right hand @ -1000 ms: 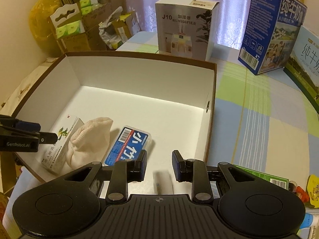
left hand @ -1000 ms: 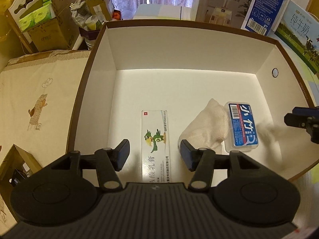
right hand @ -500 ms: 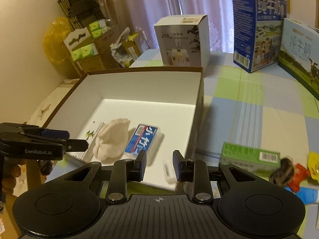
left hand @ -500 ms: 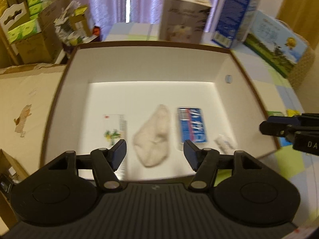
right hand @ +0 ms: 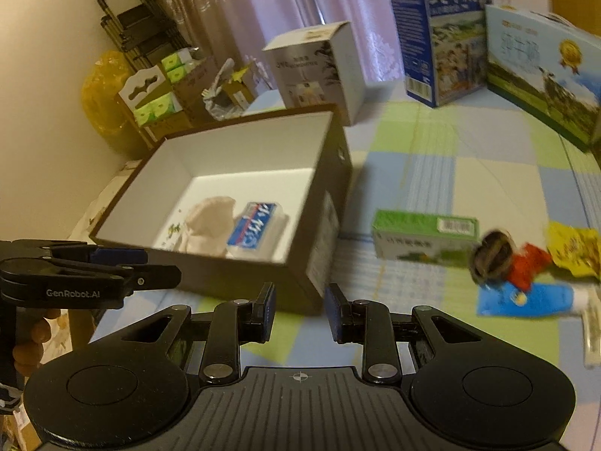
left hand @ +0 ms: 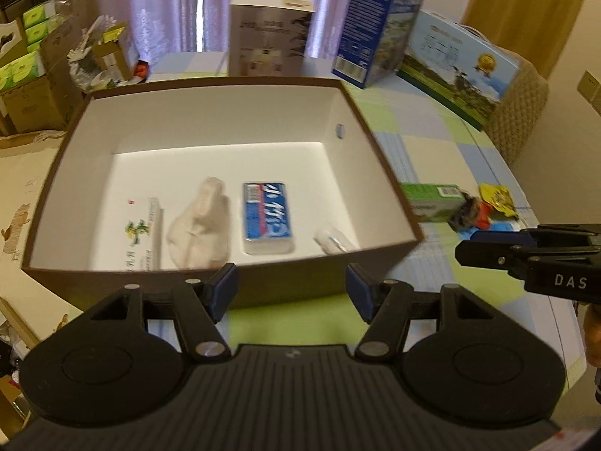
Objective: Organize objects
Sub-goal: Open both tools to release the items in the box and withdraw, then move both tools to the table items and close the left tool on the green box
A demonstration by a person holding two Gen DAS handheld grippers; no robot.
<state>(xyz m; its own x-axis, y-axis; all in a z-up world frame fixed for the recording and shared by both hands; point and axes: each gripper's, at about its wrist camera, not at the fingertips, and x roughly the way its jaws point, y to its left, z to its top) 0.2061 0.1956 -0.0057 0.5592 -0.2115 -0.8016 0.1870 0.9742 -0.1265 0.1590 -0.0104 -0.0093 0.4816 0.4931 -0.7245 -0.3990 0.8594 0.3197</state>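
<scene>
Four items lie inside the open brown box (left hand: 379,158), white within, which fills the centre of the left wrist view: a white carton with a green bird print (left hand: 141,231) at lower left, a cream cloth bundle (left hand: 201,223) beside it, a blue-labelled clear case (left hand: 267,217) at centre, and a small clear wrapped piece (left hand: 332,240) at lower right, near the front wall.

Left gripper (left hand: 291,289): at the bottom of its own view, just in front of the box's near wall and outside it; jaws have just been opening and stand about half apart, nothing between them.

Right gripper (right hand: 299,314): bottom centre of its view, off the box's near right corner, above the checked bench cloth (right hand: 432,173); jaws narrowly parted, empty.

Loose items on the bench, middle right of the right wrist view, well clear of both grippers: a green carton (right hand: 424,238), a dark round object (right hand: 492,257) (blurred), a red piece (right hand: 527,268), a yellow packet (right hand: 574,250) and a blue packet (right hand: 526,300).

A person's fingers (right hand: 35,342) show at the lower left edge.
</scene>
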